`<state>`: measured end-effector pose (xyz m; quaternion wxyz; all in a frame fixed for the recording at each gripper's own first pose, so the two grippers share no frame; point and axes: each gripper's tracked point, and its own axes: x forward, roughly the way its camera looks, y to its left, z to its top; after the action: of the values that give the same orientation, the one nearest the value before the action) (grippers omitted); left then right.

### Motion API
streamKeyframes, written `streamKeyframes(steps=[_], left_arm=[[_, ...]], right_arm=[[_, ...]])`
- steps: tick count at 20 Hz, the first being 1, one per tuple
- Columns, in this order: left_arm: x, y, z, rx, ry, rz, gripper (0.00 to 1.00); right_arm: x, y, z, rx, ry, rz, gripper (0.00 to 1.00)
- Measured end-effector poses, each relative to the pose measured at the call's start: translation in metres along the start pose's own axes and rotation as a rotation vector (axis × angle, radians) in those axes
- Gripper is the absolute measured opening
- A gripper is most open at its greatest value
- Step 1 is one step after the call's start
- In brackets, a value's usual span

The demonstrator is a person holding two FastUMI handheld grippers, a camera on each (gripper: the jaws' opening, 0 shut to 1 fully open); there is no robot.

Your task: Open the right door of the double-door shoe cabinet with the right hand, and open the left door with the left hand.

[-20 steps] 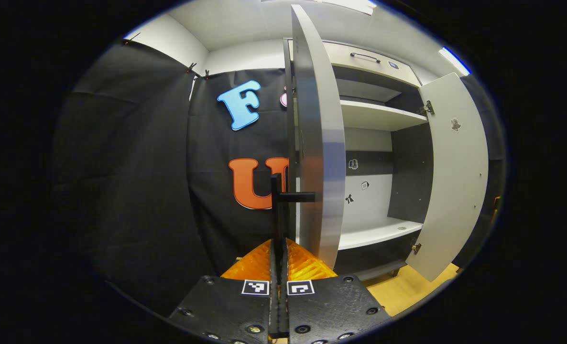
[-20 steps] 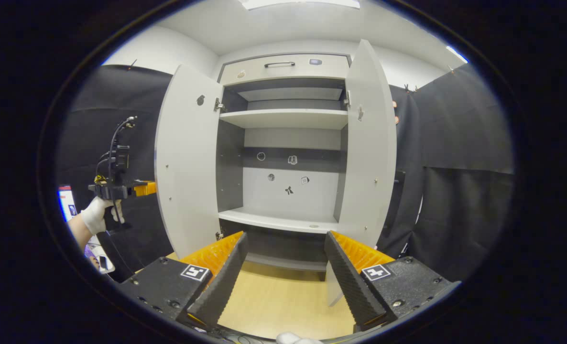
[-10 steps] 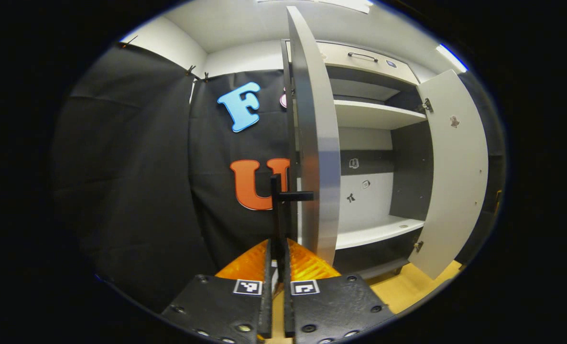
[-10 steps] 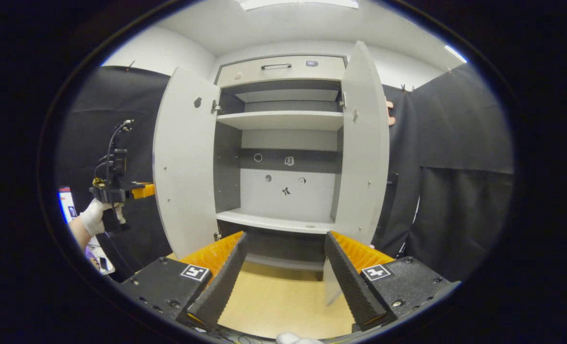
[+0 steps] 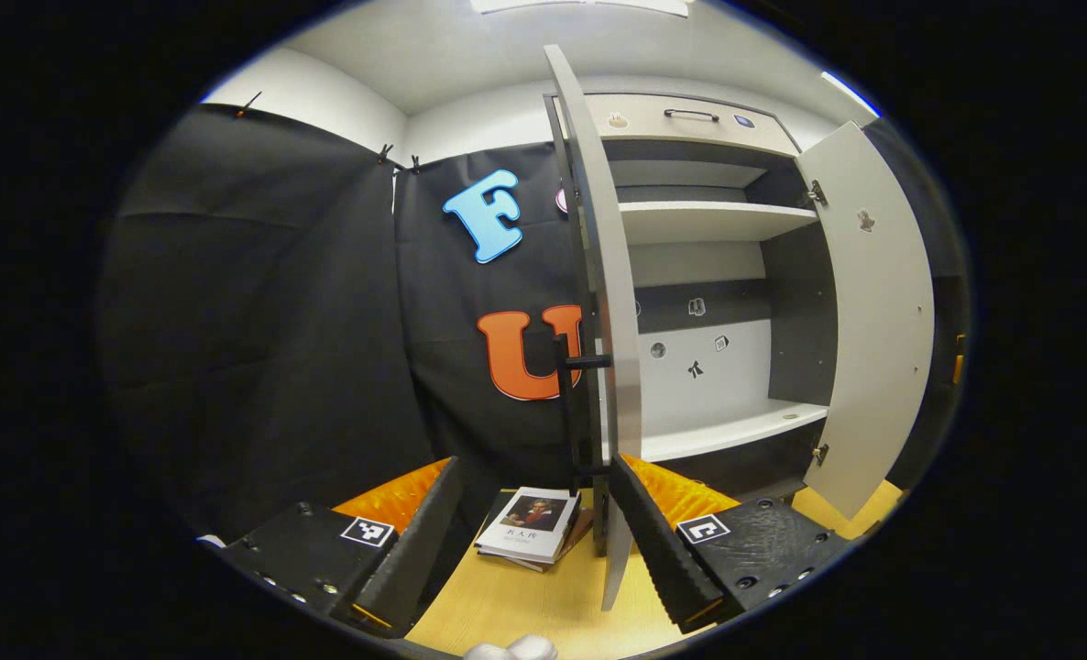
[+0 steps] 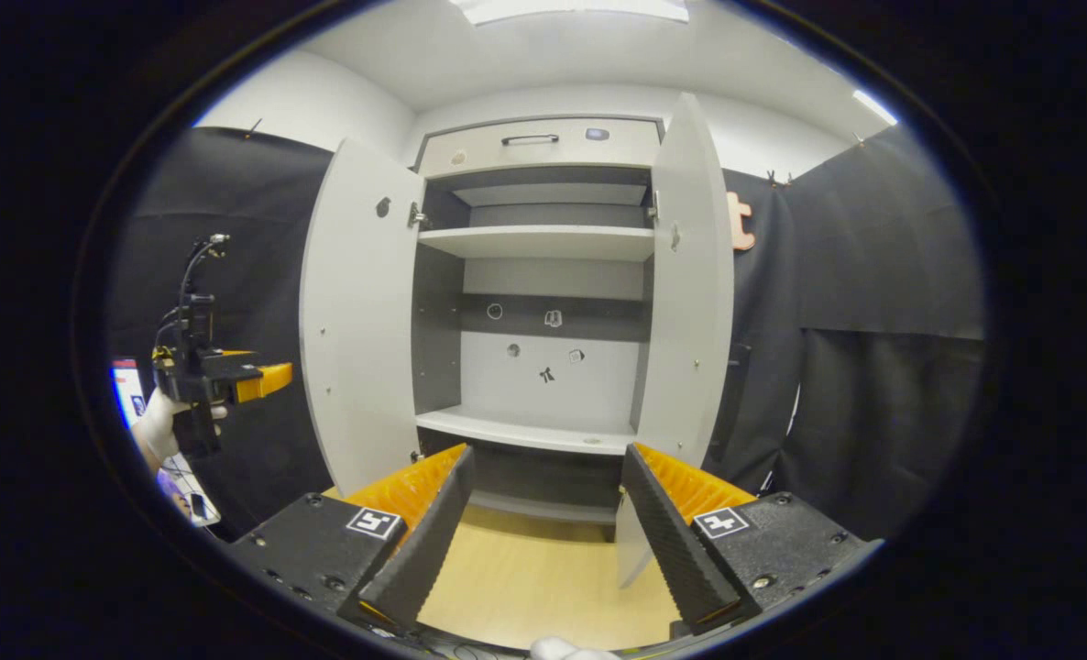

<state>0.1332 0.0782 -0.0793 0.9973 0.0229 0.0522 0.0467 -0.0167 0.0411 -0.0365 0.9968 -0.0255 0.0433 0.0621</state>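
Note:
The shoe cabinet [image 6: 543,243] stands with both doors swung open. In the left gripper view the left door [image 5: 612,302] shows edge-on straight ahead, its dark bar handle [image 5: 573,403] just beyond my left gripper [image 5: 534,513], which is open and holds nothing. The right door [image 5: 873,312] hangs open at the right. In the right gripper view my right gripper [image 6: 543,522] is open, facing the cabinet's inside between the left door [image 6: 360,321] and the right door [image 6: 686,302]. A gloved hand [image 6: 154,426] holds the left gripper [image 6: 273,376] left of the left door.
A book [image 5: 530,536] lies on the wooden floor [image 5: 543,605] by the left door's foot. Inside the cabinet are a top shelf [image 6: 543,240] and a lower shelf [image 6: 525,431]; above them a drawer [image 6: 530,139] with a handle. Black cloth walls flank both sides.
My left gripper was shut on the left door's handle; it has opened, let go and drawn back, baring the book. The right gripper stayed open and barely moved.

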Motion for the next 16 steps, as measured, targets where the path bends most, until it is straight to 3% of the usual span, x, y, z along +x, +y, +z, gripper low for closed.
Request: streamKeyframes(steps=[1, 5, 11, 16], left_arm=[[-0.006, -0.007, 0.002, 0.001, 0.004, -0.014, 1.0], [-0.041, -0.039, 0.012, 0.02, -0.007, -0.044, 0.96], [-0.083, -0.12, 0.031, -0.058, -0.016, -0.14, 0.96], [-0.107, -0.174, 0.034, -0.102, -0.01, -0.144, 0.96]], right_arm=[[-0.002, 0.0, 0.001, 0.001, -0.001, -0.001, 0.99], [-0.005, -0.006, 0.003, -0.011, -0.004, -0.015, 1.0], [-0.012, -0.027, 0.004, -0.016, -0.007, -0.015, 0.99], [-0.015, -0.053, 0.005, -0.023, -0.005, 0.01, 1.0]])
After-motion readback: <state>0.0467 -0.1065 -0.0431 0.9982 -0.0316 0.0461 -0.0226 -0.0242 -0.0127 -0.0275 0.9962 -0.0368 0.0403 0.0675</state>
